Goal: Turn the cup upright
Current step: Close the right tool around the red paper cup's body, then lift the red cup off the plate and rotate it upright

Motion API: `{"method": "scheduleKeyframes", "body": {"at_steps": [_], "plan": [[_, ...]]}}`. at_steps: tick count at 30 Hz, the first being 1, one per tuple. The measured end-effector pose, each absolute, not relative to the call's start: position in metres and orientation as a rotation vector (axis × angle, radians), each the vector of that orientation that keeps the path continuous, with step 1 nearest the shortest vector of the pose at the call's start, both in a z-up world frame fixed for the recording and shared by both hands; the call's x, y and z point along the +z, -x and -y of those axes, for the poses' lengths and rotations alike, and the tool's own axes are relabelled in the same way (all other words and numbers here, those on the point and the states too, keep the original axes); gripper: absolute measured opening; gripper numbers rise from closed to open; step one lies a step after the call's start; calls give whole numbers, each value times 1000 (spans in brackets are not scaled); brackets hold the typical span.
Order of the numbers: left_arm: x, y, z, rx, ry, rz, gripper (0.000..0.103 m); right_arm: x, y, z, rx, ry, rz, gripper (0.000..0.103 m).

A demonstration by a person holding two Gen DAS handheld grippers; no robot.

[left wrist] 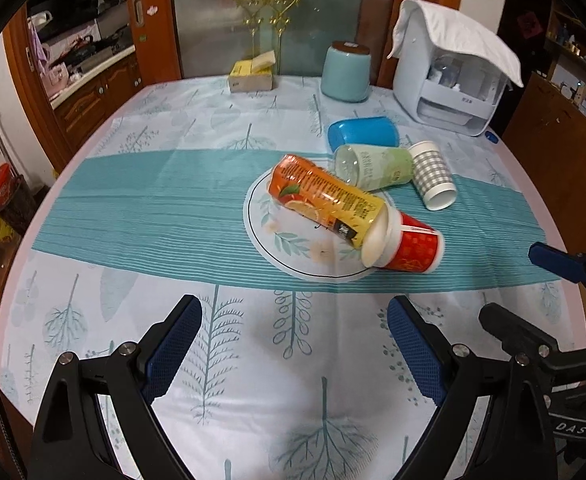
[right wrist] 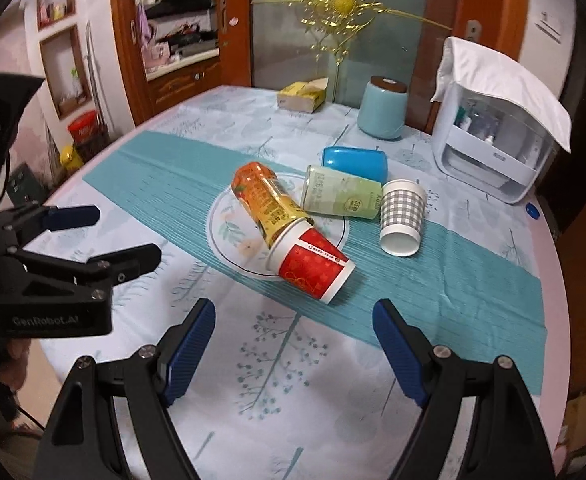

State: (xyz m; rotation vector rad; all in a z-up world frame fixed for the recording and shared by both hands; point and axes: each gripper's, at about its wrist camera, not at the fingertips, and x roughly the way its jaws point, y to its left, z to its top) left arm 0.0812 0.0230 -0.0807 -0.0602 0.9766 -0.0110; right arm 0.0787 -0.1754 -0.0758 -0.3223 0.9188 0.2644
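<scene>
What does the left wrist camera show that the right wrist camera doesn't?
Only the left wrist view shows the right gripper from outside, jaws open, at its right edge.

Only the right wrist view shows the left gripper from outside, also open, plus the blue bottle cap clearly.

Both show the red paper cup on its side, the orange juice bottle poking into it, and the grey checked paper cup lying down.

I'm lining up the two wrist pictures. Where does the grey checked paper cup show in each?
Left wrist: the checked cup lies on its side, right of centre, right of the green bottle.
Right wrist: the checked cup lies right of centre, again right of the green bottle.
Shared landmark: the blue case just behind them.
</scene>
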Motion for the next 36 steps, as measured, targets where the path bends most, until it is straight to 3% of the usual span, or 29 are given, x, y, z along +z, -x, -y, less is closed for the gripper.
{"method": "scheduleKeyframes", "body": {"at_steps": [19, 22, 25, 36], "plan": [[-156, -145, -40, -7, 123, -1104, 93, -163, -168, 162, 382, 667, -1036, 81], [-158, -148, -40, -5, 122, -1108, 93, -174, -173, 159, 383, 708, -1049, 73], [-160, -149, -41, -8, 121, -1110, 93, -179, -175, 157, 398, 707, -1064, 66], [-158, -146, -43, -6, 122, -1107, 93, -164, -170, 163, 398, 509, -1081, 64]]}}
